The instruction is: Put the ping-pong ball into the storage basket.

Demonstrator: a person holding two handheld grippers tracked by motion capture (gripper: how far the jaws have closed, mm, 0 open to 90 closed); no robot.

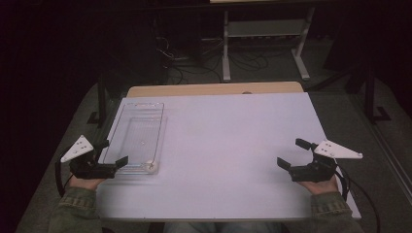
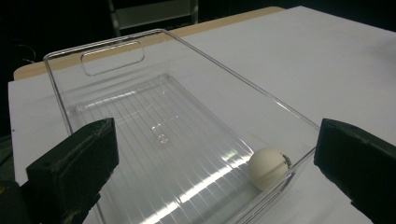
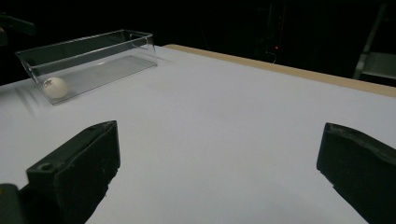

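A clear plastic tray (image 1: pixel 137 116) lies along the left side of the white table top (image 1: pixel 218 145). A small white ball (image 1: pixel 151 166) rests in its near right corner, also seen as a white ball (image 2: pixel 268 168) and a white ball (image 3: pixel 55 87). My left gripper (image 1: pixel 112 153) is open at the tray's near end, with its jaws on either side of the tray (image 2: pixel 154 126). My right gripper (image 1: pixel 294 153) is open near the table's right edge, with nothing between its jaws. The tray (image 3: pixel 88 58) lies far off to its left.
A strip of wooden table edge (image 1: pixel 214 89) shows beyond the white sheet. A white metal frame (image 1: pixel 265 39) and cables (image 1: pixel 189 63) stand on the dark floor behind. A black post (image 1: pixel 370 92) stands at the right.
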